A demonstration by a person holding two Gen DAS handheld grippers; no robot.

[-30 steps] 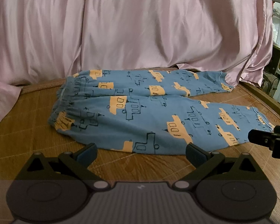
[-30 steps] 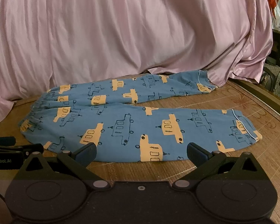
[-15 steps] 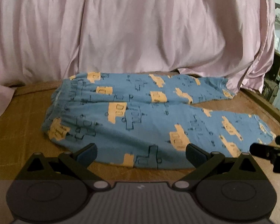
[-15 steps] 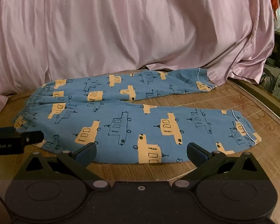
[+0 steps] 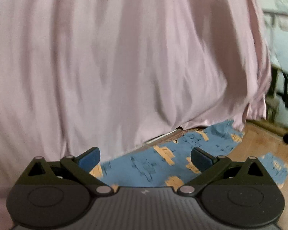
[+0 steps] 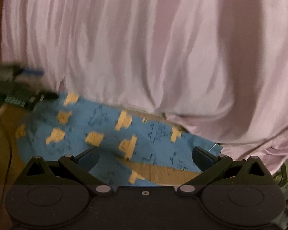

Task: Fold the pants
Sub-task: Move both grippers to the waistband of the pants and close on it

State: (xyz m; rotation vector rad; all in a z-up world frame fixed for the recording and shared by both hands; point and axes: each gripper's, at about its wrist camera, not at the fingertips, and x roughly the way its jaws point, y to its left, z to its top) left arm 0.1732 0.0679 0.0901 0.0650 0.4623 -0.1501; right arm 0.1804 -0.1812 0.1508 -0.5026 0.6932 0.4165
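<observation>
The blue pants (image 5: 144,166) with orange vehicle prints lie flat on the wooden table (image 5: 259,141), and their far edge meets the pink cloth. My left gripper (image 5: 145,159) hangs open low over them with nothing between its fingers. In the right wrist view the pants (image 6: 98,126) spread from the left to the far leg's hem at the right finger. A wedge of bare table (image 6: 172,174) shows between the two legs. My right gripper (image 6: 146,157) is open and empty above that wedge. Both views are motion-blurred.
A draped pink cloth (image 5: 124,67) fills the background close behind the pants, also filling the right wrist view (image 6: 163,48). The table's raised wooden edge (image 5: 266,128) runs at the far right, with furniture beyond it. The left tool's blurred body (image 6: 15,95) shows at the left.
Both grippers have moved forward over the pants toward the pink cloth, which now fills most of each view. Both stay open. The pants have not moved.
</observation>
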